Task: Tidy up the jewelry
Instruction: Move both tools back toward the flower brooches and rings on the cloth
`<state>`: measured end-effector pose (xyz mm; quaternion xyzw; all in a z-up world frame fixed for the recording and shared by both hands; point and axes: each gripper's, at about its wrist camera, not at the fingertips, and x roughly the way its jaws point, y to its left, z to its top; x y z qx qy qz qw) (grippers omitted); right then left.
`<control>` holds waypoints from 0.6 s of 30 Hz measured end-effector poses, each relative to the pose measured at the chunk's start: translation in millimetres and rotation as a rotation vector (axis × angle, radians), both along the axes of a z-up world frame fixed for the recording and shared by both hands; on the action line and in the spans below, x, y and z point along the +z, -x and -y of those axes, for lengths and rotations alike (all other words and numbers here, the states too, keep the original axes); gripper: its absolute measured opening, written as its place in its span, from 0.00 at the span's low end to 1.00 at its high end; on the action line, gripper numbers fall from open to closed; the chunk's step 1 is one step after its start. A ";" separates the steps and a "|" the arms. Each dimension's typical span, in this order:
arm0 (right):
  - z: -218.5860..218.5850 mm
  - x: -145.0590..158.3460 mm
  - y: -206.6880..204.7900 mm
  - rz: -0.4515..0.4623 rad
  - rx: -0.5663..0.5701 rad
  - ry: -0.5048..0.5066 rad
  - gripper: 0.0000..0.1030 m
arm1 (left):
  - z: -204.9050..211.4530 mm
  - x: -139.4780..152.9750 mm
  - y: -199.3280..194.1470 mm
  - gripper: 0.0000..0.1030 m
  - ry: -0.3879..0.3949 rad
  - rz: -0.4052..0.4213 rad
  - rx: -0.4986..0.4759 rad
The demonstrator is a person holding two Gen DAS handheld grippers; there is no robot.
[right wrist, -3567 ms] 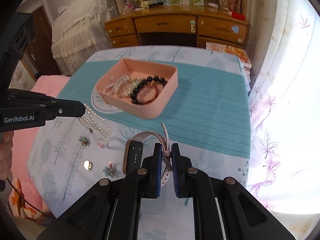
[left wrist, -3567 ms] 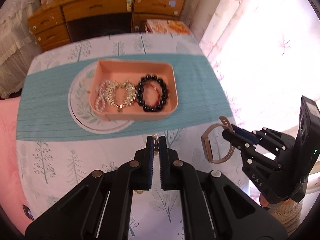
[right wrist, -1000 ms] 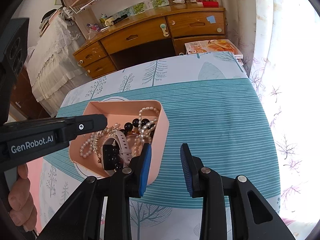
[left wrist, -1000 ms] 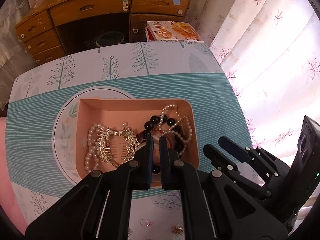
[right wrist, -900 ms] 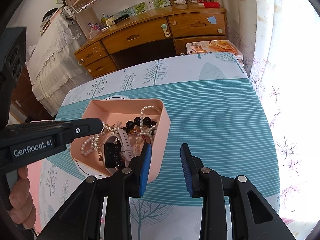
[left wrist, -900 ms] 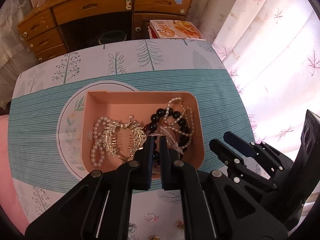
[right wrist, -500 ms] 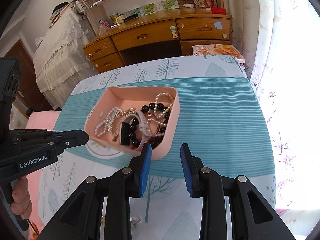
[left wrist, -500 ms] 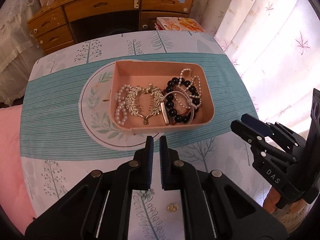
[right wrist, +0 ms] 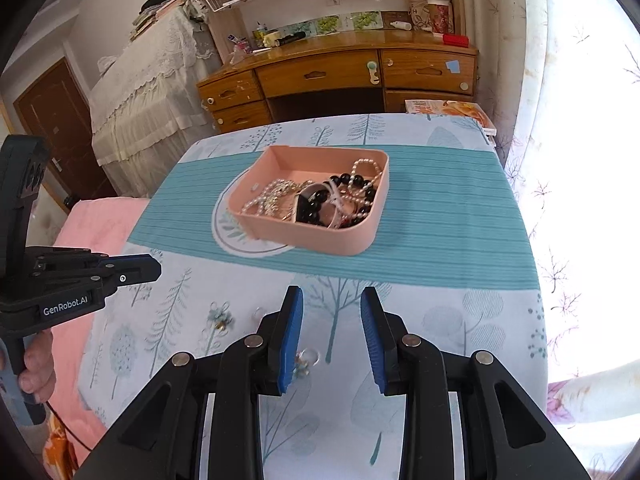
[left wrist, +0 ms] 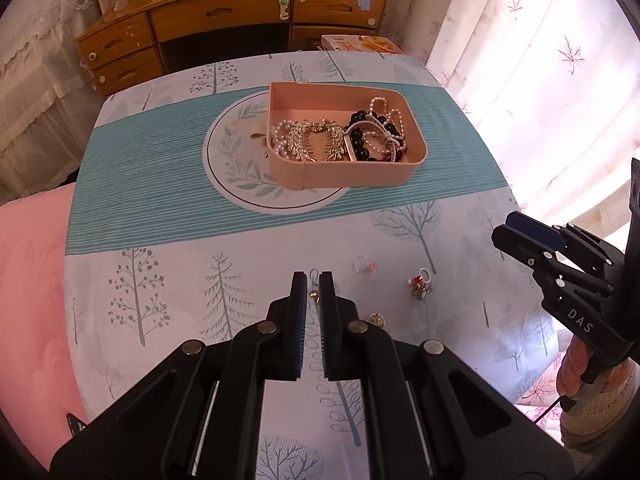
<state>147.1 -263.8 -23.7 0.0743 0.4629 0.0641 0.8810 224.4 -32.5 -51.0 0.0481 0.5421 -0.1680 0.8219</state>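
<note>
Left wrist view shows what is left to collect: four small pieces lie loose on the tablecloth (left wrist: 168,216), all on the near side of the pink box (left wrist: 344,172). A small flower-shaped piece (left wrist: 314,292) lies directly ahead of the left gripper (left wrist: 313,280), seen through the narrow slit between its tips. To the right of it are a thin ring (left wrist: 364,264), a ring with a red ornament (left wrist: 420,286) and a small gold piece (left wrist: 375,319). None of these pieces has a clear long axis; they are small and roughly round.

The left gripper is nearly closed, with only a thin gap, and it holds nothing that I can see. It hovers low, pointing forward and down at the cloth. The right gripper (right wrist: 331,308) is wide open and empty. In its own view the ring with the ornament (right wrist: 306,360) lies just beside its left finger (right wrist: 292,332), slightly toward the near side.

The box sits well apart from the loose pieces, on the teal stripe, half over a printed circle. Inside are a pearl strand, a gold comb, black beads and a watch, all tangled together.

I judge that each hand is close to one piece: the left to the flower piece, the right to the ornament ring. The left jaws must open first.
</note>
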 end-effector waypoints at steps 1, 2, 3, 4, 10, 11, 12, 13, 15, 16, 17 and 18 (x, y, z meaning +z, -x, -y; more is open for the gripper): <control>-3.2 0.0 8.6 0.001 0.007 -0.001 0.29 | -3.1 -1.1 6.4 0.03 0.000 0.005 -0.007; -5.0 -0.7 15.0 0.003 0.015 0.005 0.29 | -6.9 -2.4 12.7 0.03 0.008 0.013 -0.006; -7.7 -1.9 20.8 0.007 0.024 0.016 0.29 | -9.3 -4.2 16.7 0.04 0.016 0.019 -0.002; -12.4 -3.2 30.0 0.011 0.033 0.034 0.29 | -12.5 -6.5 22.2 0.04 0.022 0.026 0.002; -30.0 -26.6 67.2 0.006 0.063 0.055 0.30 | -25.1 -25.3 51.7 0.39 0.024 0.106 0.022; -30.9 -32.4 69.8 0.000 0.063 0.055 0.30 | -26.8 -28.8 54.9 0.42 0.028 0.123 0.031; -31.6 -38.7 72.2 -0.007 0.063 0.051 0.30 | -27.5 -32.3 56.1 0.42 0.033 0.128 0.037; -32.3 -45.5 74.7 -0.015 0.064 0.041 0.30 | -27.9 -36.8 56.2 0.42 0.038 0.125 0.041; -32.5 -59.4 71.0 -0.035 0.058 0.020 0.30 | -27.4 -45.8 54.1 0.42 0.041 0.113 0.049; -31.6 -66.8 69.6 -0.053 0.052 0.003 0.30 | -26.2 -50.1 52.4 0.42 0.039 0.106 0.050; -30.3 -73.8 66.9 -0.070 0.047 -0.017 0.30 | -24.6 -54.0 50.7 0.42 0.034 0.101 0.049; -28.7 -79.7 65.1 -0.083 0.044 -0.032 0.30 | -22.9 -56.8 49.0 0.42 0.030 0.099 0.046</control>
